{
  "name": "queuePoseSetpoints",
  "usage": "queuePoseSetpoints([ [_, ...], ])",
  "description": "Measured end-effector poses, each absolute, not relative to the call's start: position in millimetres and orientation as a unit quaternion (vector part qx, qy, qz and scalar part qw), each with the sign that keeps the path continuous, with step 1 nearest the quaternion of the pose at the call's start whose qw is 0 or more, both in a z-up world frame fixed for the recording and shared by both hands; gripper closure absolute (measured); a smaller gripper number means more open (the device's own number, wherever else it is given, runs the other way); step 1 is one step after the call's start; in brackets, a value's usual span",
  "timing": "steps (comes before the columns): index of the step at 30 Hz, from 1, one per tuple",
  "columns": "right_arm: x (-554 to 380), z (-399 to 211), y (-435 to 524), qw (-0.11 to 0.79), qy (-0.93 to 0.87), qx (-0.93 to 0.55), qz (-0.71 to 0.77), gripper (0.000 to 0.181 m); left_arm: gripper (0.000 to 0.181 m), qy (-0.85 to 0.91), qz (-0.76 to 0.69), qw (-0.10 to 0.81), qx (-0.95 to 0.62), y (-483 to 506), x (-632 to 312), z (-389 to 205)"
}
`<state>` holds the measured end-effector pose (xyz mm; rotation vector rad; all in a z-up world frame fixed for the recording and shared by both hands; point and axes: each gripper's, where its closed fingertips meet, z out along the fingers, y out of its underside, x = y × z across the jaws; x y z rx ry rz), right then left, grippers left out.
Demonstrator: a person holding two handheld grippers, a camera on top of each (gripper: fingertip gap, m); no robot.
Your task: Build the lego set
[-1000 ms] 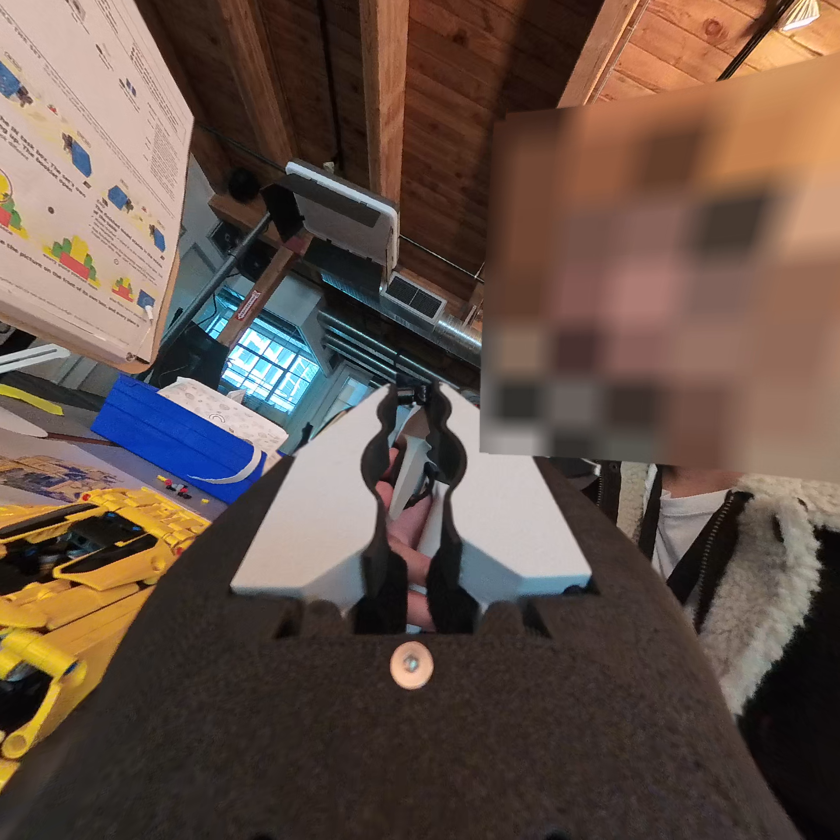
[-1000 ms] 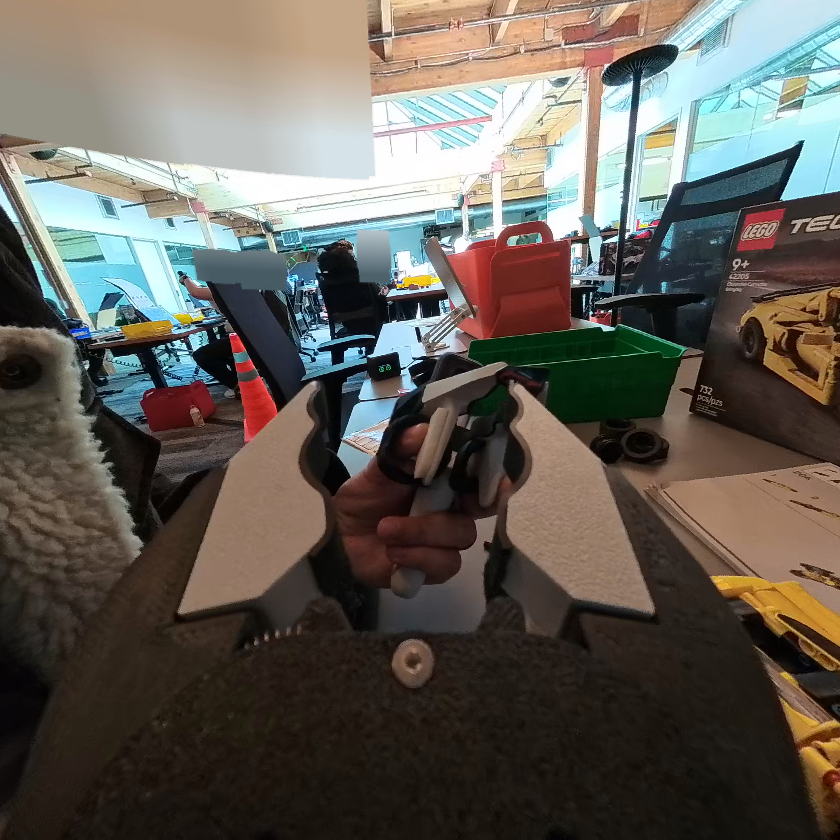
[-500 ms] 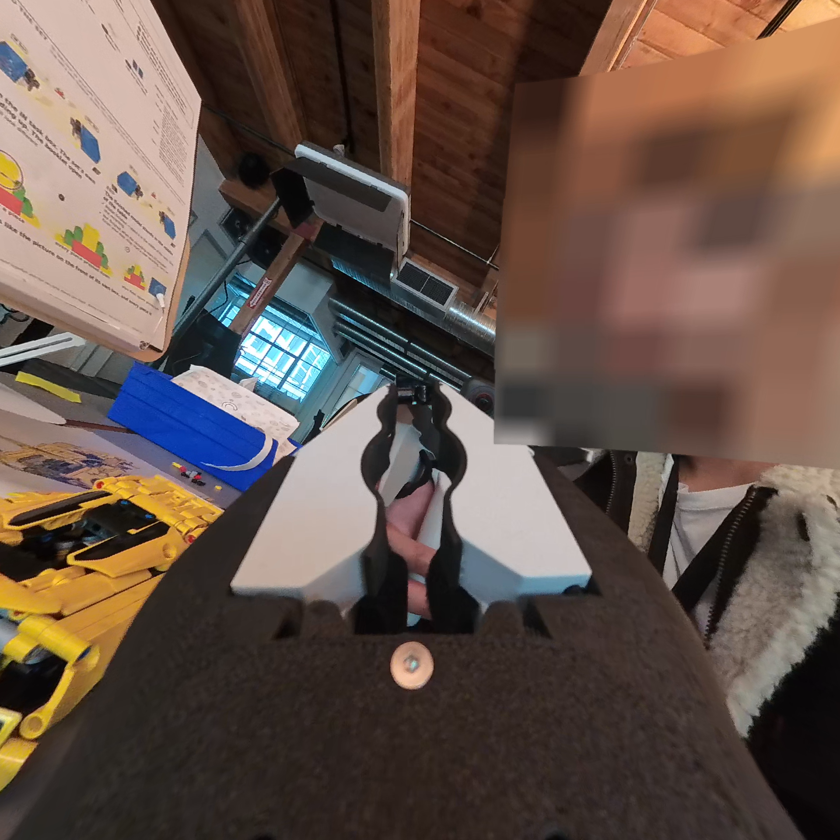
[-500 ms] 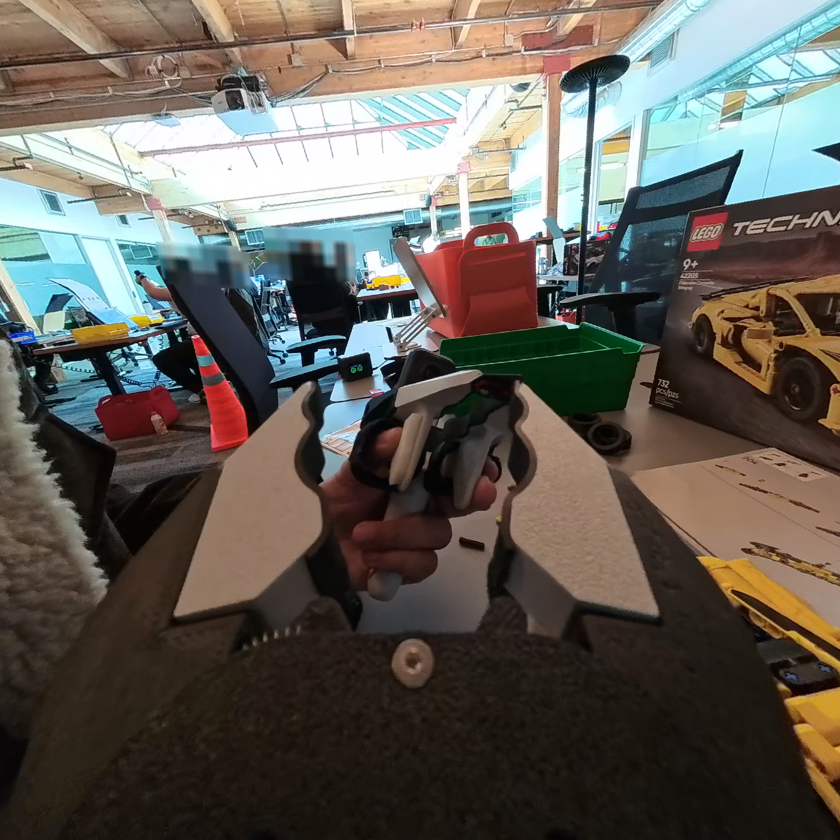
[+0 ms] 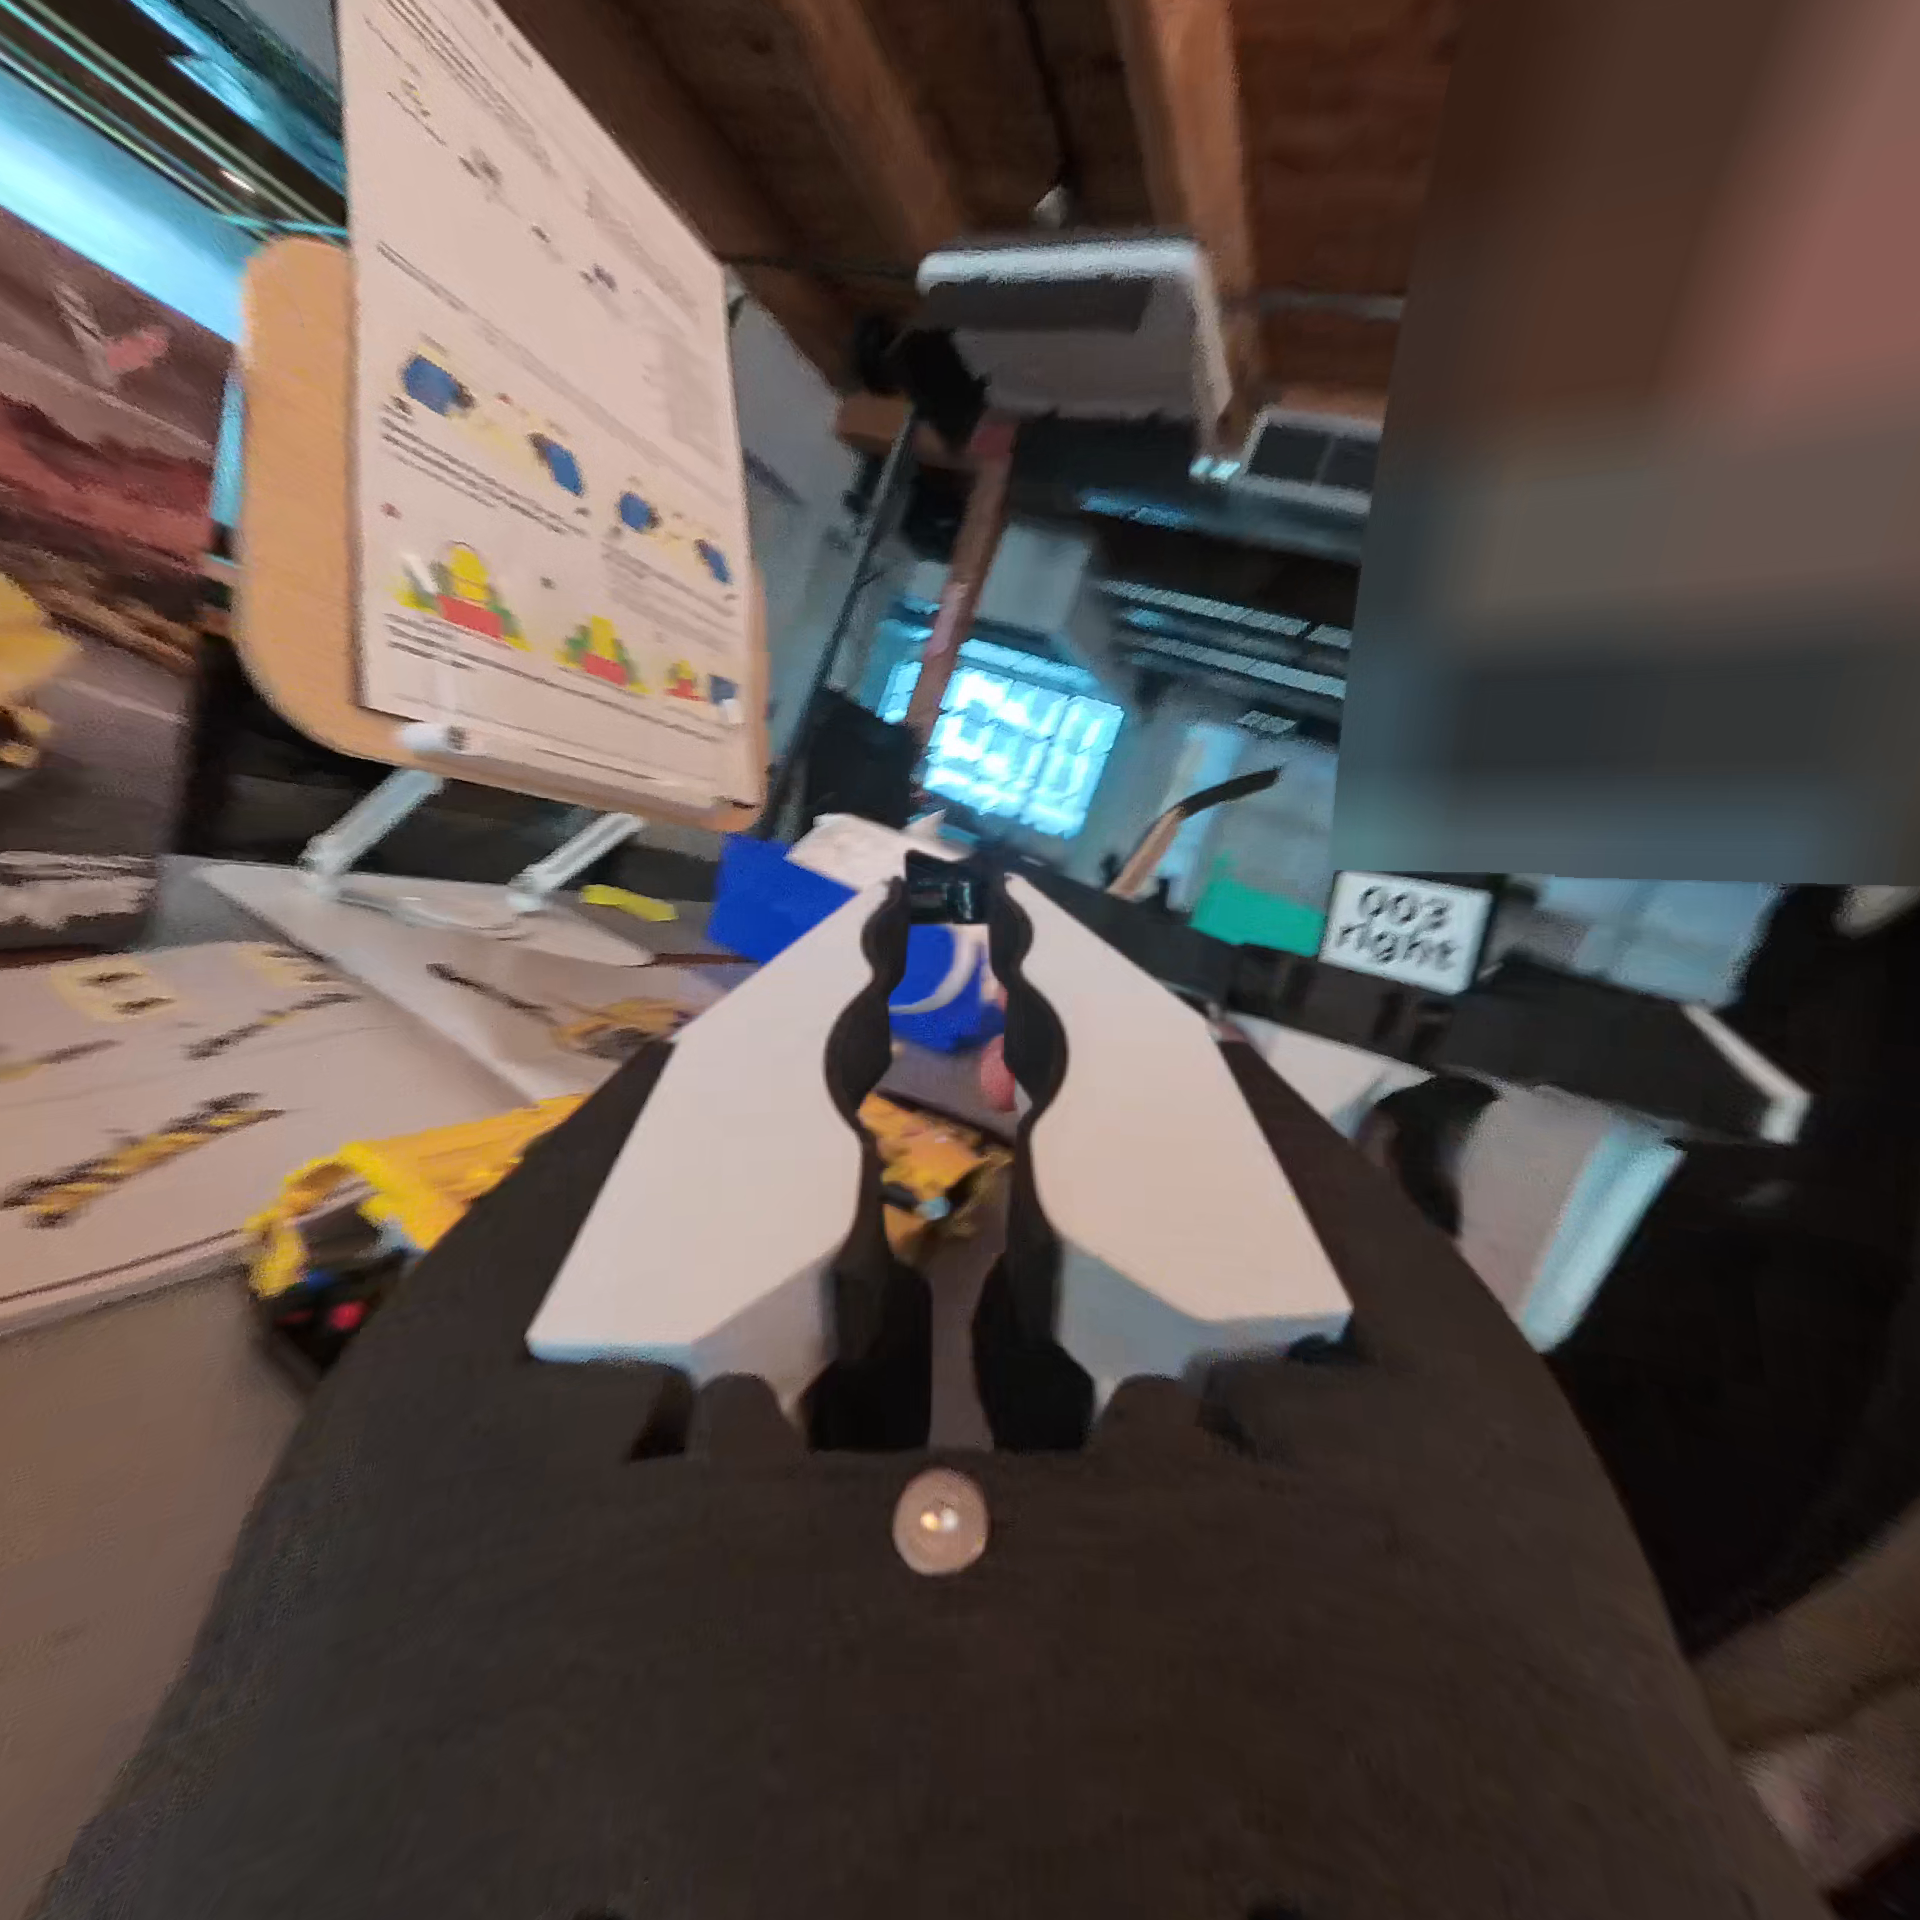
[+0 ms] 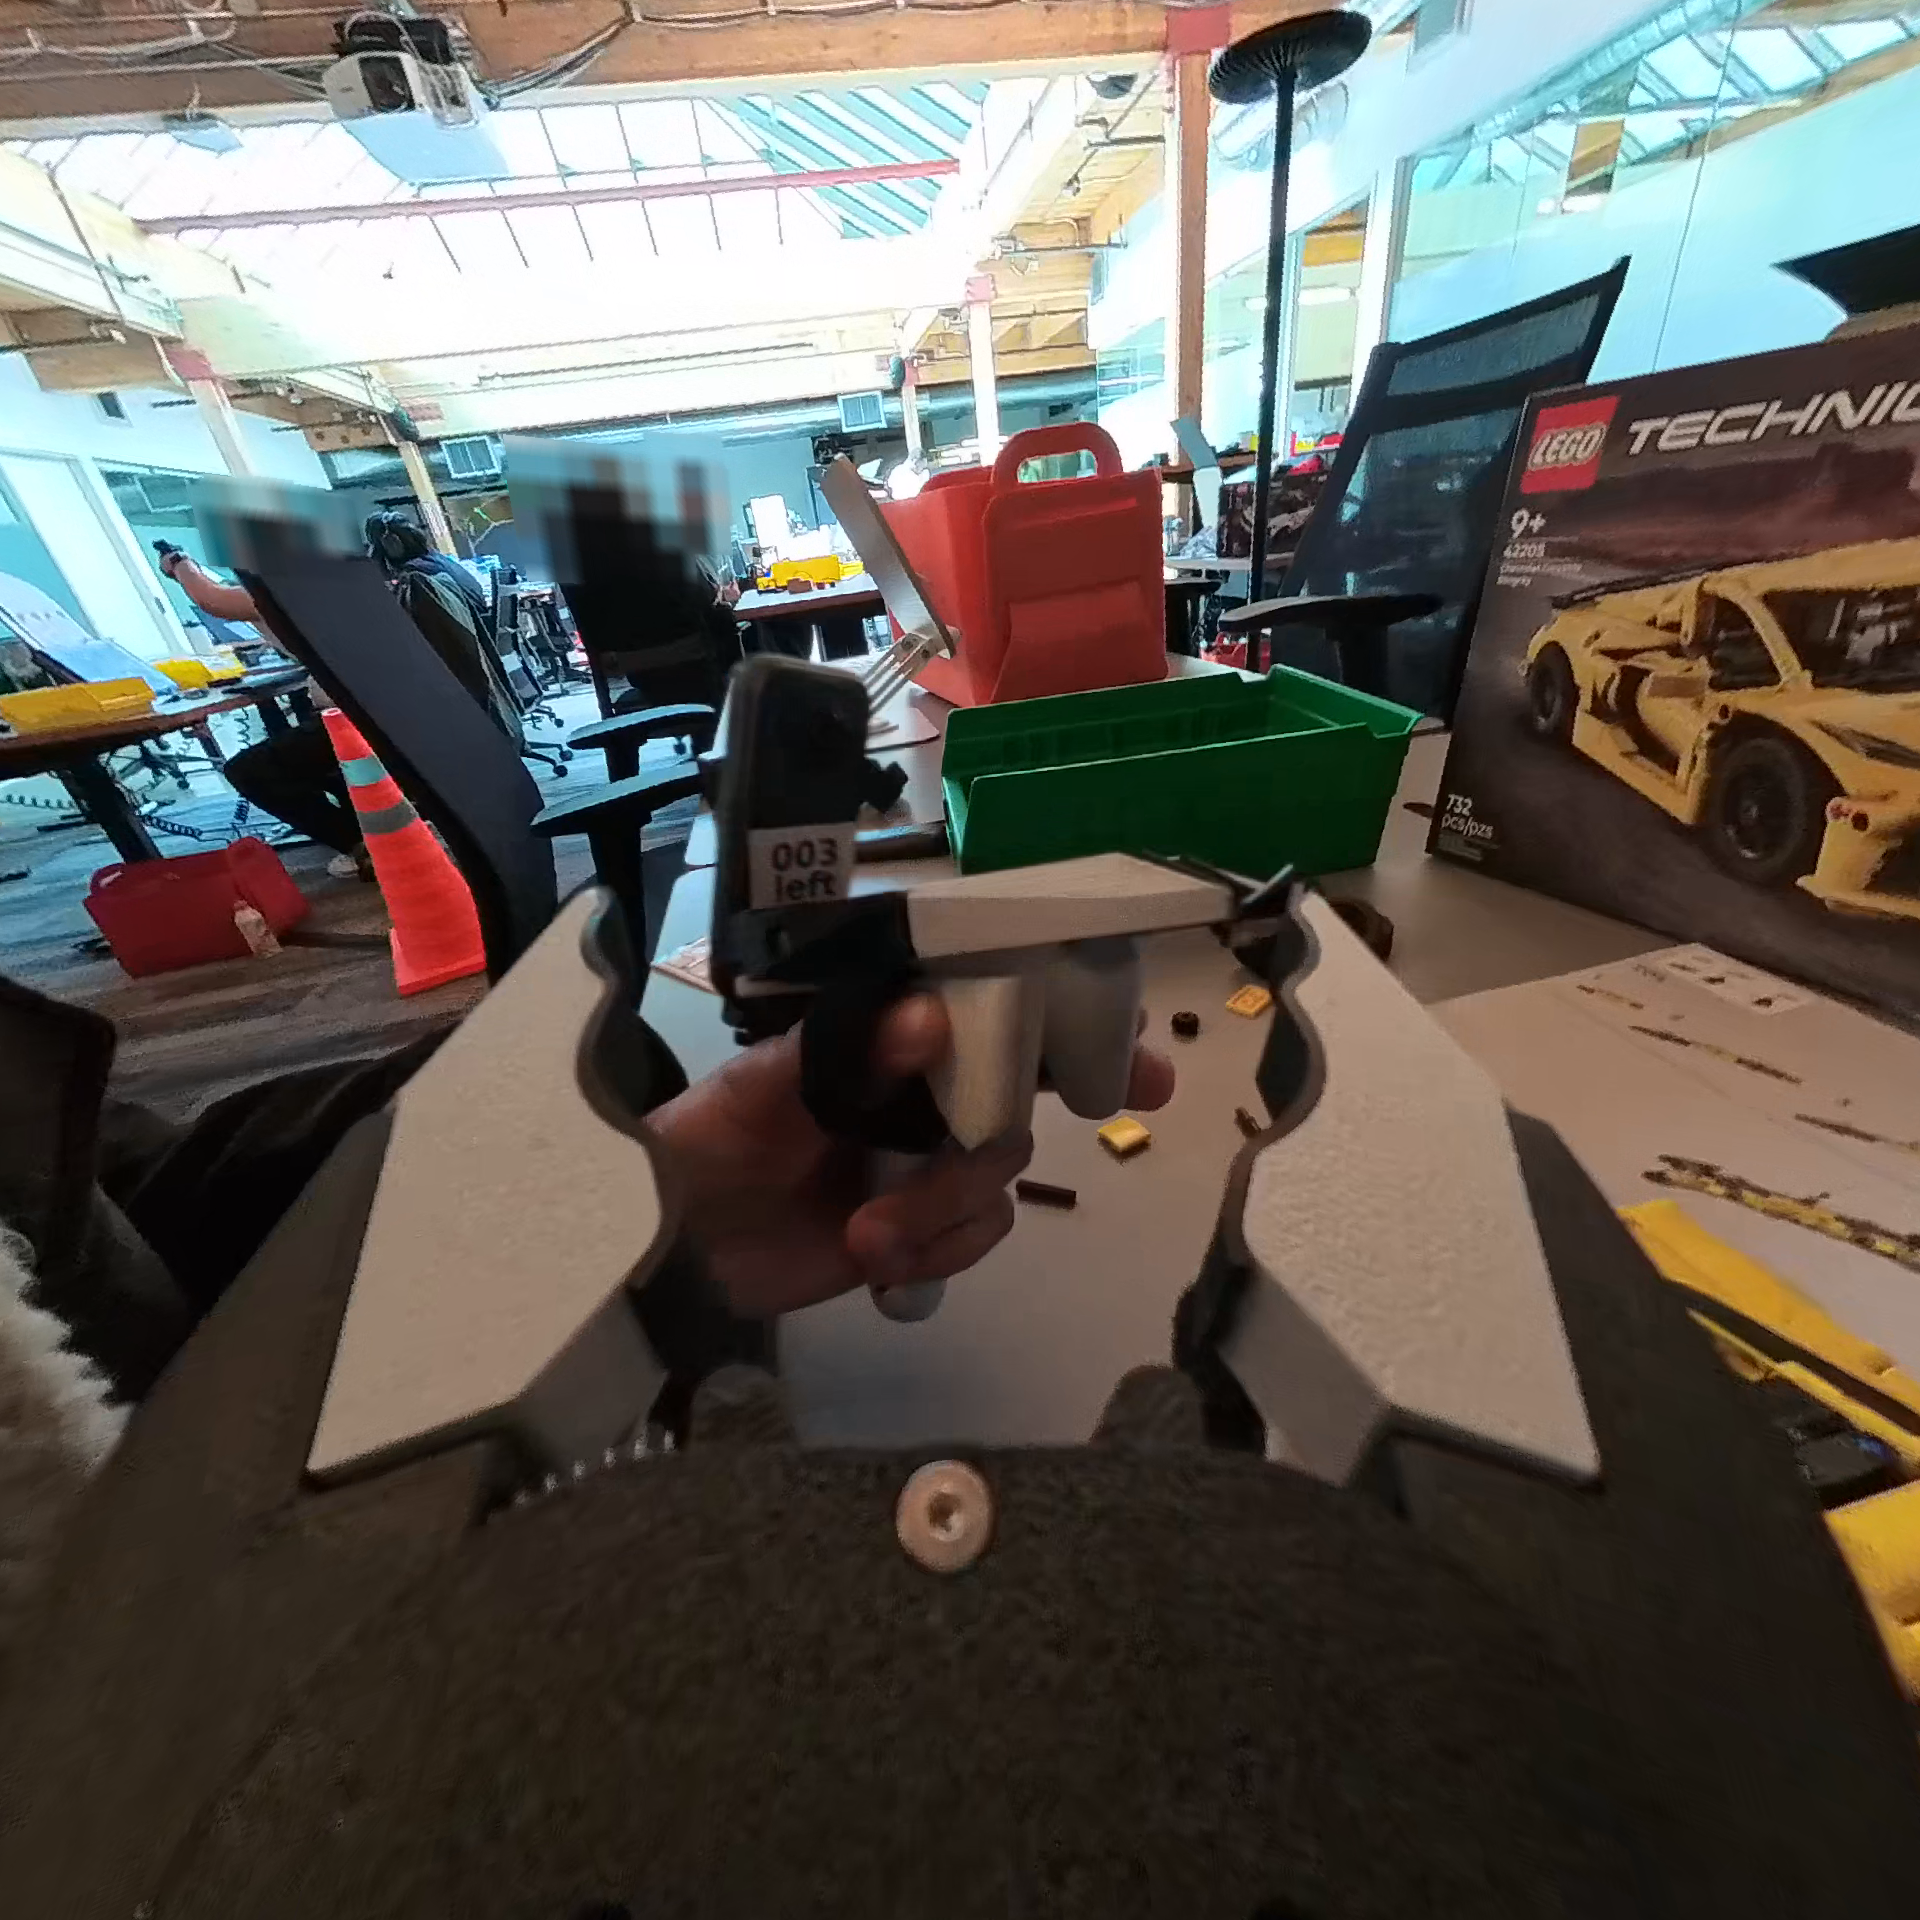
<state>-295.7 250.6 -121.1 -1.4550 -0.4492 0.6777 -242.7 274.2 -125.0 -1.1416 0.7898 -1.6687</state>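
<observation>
My left gripper [image 5: 943, 902] is nearly shut on a small black lego piece [image 5: 940, 894] pinched at its fingertips. The right wrist view shows it from the side [image 6: 1252, 902], held level by a hand [image 6: 831, 1174] and pointing right, with the black piece [image 6: 1262, 891] at its tip. My right gripper [image 6: 945, 925] is open wide and empty, its jaws framing the left gripper from behind. The yellow lego car model [image 5: 416, 1184] lies on the table below and left of the left gripper. It also shows at the right edge of the right wrist view [image 6: 1766, 1340].
Loose yellow tiles [image 6: 1124, 1136] and a black pin [image 6: 1044, 1195] lie on the table [image 6: 1039, 1351]. A green bin [image 6: 1174, 779], a red bag [image 6: 1049, 582] and the set's box [image 6: 1704, 675] stand behind. Open instruction pages [image 5: 208, 1060] lie left; an instruction sheet on a stand [image 5: 551, 436] and a blue box [image 5: 769, 904] stand beyond.
The left gripper has swung down from pointing up at the person to level over the table, now side-on and pointing right in the right view. The right gripper stayed open and tilted slightly down.
</observation>
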Motion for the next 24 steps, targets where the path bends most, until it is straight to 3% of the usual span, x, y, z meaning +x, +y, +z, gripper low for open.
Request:
queuePoseSetpoints([
  [5, -300, -126, 255, 0.665, -0.179, -0.657, 0.306, 0.042, 0.166, 0.373, -0.55, 0.559, -0.496, 279, -236, -135],
  [17, -291, -126, 259, 0.641, -0.123, -0.656, 0.378, 0.044, 0.166, 0.427, -0.454, 0.591, -0.512, 276, -230, -146],
  [24, -291, -127, 259, 0.638, -0.127, -0.656, 0.382, 0.046, 0.166, 0.427, -0.499, 0.552, -0.514, 269, -229, -148],
])
